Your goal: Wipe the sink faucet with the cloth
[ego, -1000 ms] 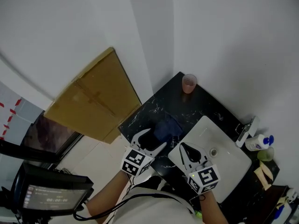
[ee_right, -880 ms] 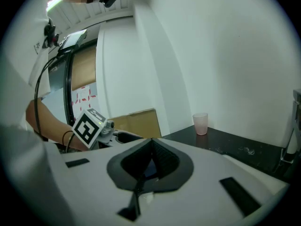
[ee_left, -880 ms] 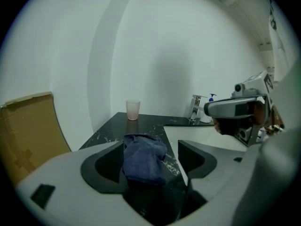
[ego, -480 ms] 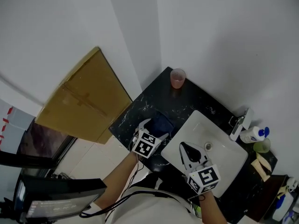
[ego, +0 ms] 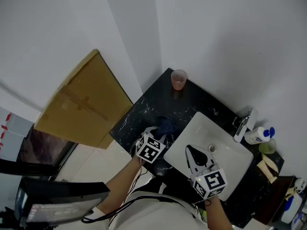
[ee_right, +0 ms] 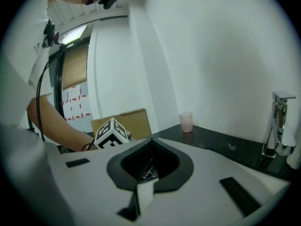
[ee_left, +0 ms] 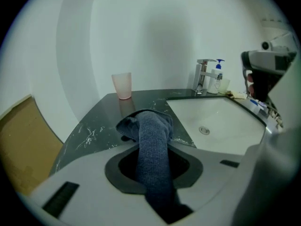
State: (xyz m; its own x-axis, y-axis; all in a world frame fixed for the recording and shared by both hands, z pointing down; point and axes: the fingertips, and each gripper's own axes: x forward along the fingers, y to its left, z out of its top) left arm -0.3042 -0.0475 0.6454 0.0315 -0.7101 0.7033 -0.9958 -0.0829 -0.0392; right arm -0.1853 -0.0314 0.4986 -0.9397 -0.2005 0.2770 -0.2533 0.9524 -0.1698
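A dark blue cloth (ego: 166, 124) lies bunched on the black marble counter (ego: 152, 105), left of the white sink (ego: 204, 126). My left gripper (ego: 160, 133) points down at it. Its jaws have just been closing, and the cloth (ee_left: 146, 125) is pinched between them, running up through the left gripper (ee_left: 153, 144). My right gripper (ego: 190, 150) hovers over the sink's near edge, shut with nothing in it; its tips meet in the right gripper view (ee_right: 150, 139). The chrome faucet (ego: 242, 123) stands at the sink's far side, apart from both grippers, and shows as the faucet (ee_left: 204, 76) and the faucet (ee_right: 280, 122).
A pink cup (ego: 178, 79) stands at the counter's back corner. A soap bottle (ego: 259, 135) and a green cup (ego: 270, 146) sit beside the faucet. A cardboard sheet (ego: 81, 105) leans left of the counter. White walls close in behind.
The left gripper came down onto the cloth and its wide-open jaws closed on it, bunching the cloth. The right gripper stayed over the sink's edge.
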